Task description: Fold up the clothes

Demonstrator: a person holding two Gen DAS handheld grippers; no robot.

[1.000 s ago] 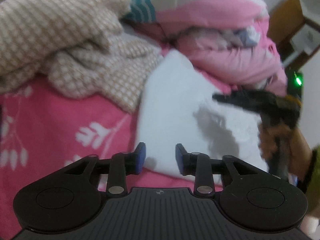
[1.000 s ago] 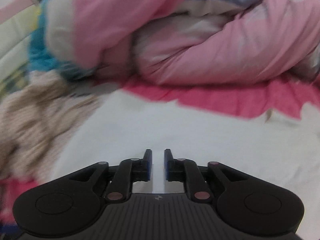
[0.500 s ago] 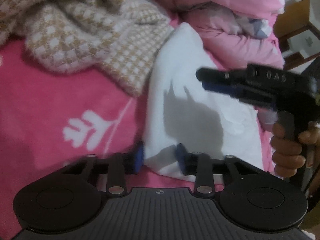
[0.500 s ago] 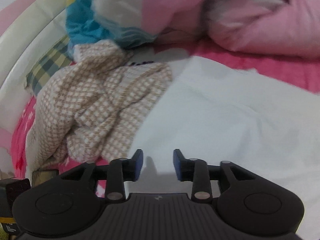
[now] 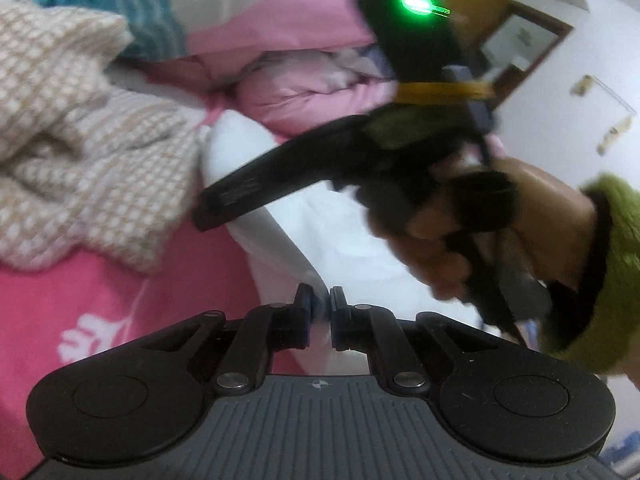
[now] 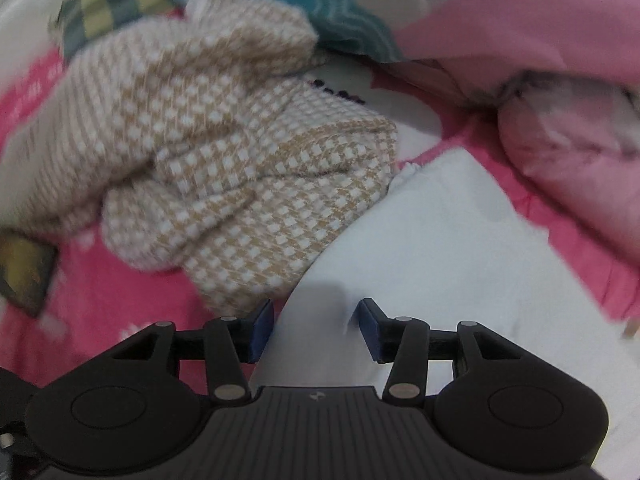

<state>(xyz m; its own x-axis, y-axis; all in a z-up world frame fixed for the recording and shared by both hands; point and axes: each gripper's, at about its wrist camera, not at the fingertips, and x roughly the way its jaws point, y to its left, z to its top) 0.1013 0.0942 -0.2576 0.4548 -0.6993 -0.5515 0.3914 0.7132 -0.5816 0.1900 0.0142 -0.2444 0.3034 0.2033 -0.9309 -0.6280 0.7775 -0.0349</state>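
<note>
A white garment point(image 5: 320, 240) point(image 6: 448, 248) lies flat on the pink bed. My left gripper point(image 5: 319, 312) is shut on its near corner, with a bit of white cloth pinched between the blue pads. In the left wrist view the right gripper point(image 5: 224, 204) crosses above the garment, held by a hand point(image 5: 480, 220) in a green sleeve. In its own view my right gripper point(image 6: 316, 326) hovers open over the garment's left edge, nothing between its fingers. A crumpled beige checked garment point(image 6: 224, 160) point(image 5: 80, 160) lies just left of the white one.
A pink floral bedsheet point(image 5: 100, 312) covers the bed. Bunched pink quilts point(image 6: 560, 140) and a teal striped cloth point(image 6: 340, 20) pile up at the back. A wooden cabinet point(image 5: 516, 40) stands by the white wall at the far right.
My left gripper has shut on the white garment's corner. My right gripper has opened wider, from almost shut a second ago, and swung left over the garment's left edge.
</note>
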